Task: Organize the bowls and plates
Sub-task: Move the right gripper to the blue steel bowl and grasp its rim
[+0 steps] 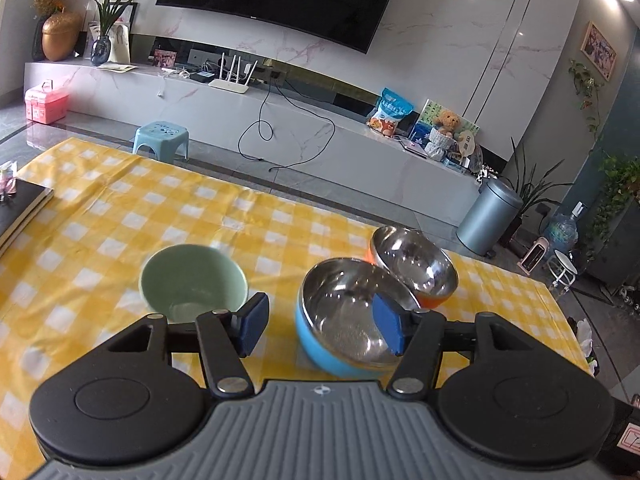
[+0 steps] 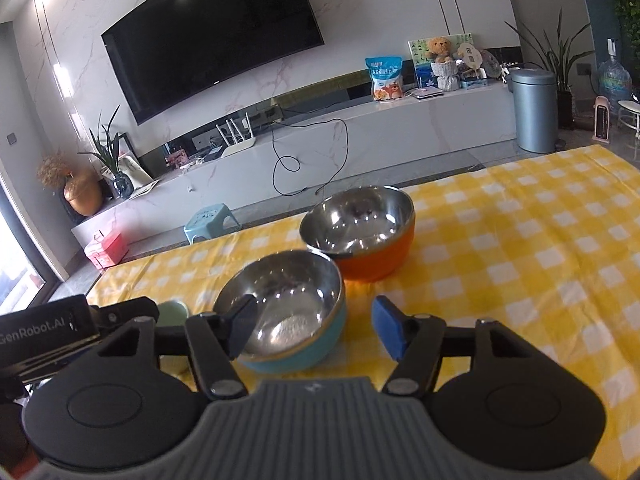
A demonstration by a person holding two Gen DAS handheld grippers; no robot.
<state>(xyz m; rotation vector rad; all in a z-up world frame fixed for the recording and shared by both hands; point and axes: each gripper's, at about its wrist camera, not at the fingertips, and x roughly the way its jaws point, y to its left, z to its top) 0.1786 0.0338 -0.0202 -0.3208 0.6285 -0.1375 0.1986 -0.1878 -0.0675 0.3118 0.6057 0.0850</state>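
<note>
Both grippers tilt downward over the yellow-checked tabletop point(image 1: 120, 200), fingers wide and empty. The left gripper point(image 1: 320, 326) frames the steel-lined blue bowl point(image 1: 340, 320), with the pale green ceramic bowl point(image 1: 192, 280) outside its left finger. Beyond the right gripper point(image 2: 316, 330), the steel-lined orange bowl point(image 2: 360, 232) touches the blue one.

Left gripper point(image 1: 320, 324), right gripper point(image 2: 312, 330): black linkage arms, silver rivets, blue pads, ribbed grey housing, round black discs.

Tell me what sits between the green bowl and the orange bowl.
The blue bowl stands between the green bowl and the orange bowl, close against the orange one. The left wrist view shows all three in a row on the yellow checked cloth.
</note>
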